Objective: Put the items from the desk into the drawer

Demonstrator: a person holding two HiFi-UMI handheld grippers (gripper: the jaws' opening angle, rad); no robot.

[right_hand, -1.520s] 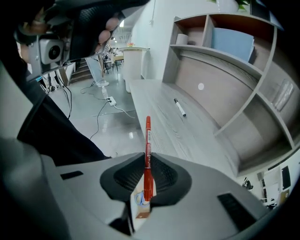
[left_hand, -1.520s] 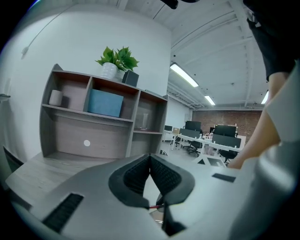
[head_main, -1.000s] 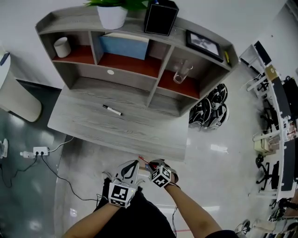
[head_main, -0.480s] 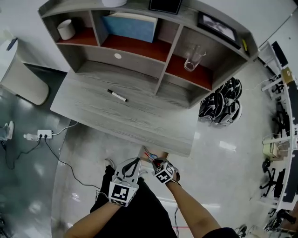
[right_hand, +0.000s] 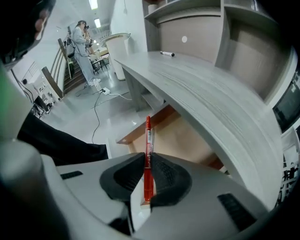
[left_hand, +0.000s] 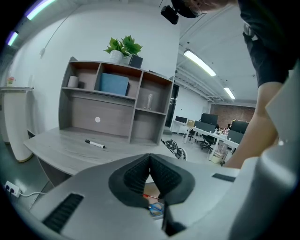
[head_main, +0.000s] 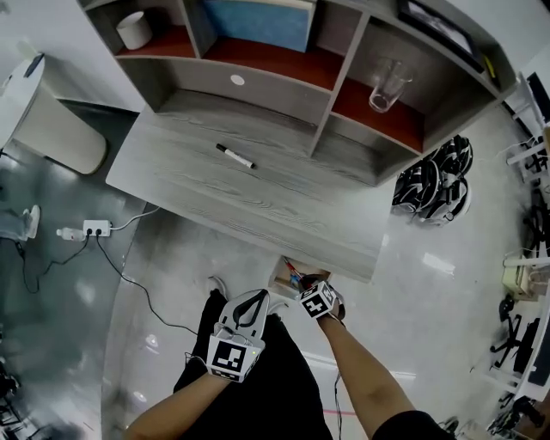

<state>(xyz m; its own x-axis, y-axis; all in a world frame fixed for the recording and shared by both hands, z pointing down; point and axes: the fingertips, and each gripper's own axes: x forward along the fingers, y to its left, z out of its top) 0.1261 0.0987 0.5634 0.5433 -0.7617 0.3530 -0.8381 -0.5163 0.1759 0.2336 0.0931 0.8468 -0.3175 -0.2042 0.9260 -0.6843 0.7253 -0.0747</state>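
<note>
- While the right hand-held gripper [right_hand: 148, 165] hangs just off the front edge of the bench [head_main: 258, 202], its jaws are clamped on a red pen [right_hand: 148, 133], pads pressing the barrel from both sides.
- Pen sticks out well past the jaw tips and points at the open drawer [head_main: 282, 273] under the bench front edge.
- Pen is not lying in the drawer. The right gripper view shows it lined up with the drawer opening, gripped only by the jaws.
- Drawer is pulled out from below the bench top, toward the bench's right end. It is light wood inside, with a few small coloured items [head_main: 296, 277] in it, too small to identify.
- Left hand-held gripper [left_hand: 150, 158]: jaw tips together, nothing between them. It is held in front of the bench, just beside the right one and left of the drawer.
- Marker [head_main: 234, 155], white with a black cap, lies flat on the bench top toward the back, well apart from both grippers.
- Hutch [head_main: 284, 90] stands along the back of the bench, with a glass [head_main: 384, 83] in its right compartment, a white cup [head_main: 133, 30] in the left and a blue panel [head_main: 258, 21] in the middle.
- On the floor right of the bench is a pile of helmets [head_main: 434, 182].
- On the floor left of the bench is a power strip [head_main: 86, 229] with cables.
</note>
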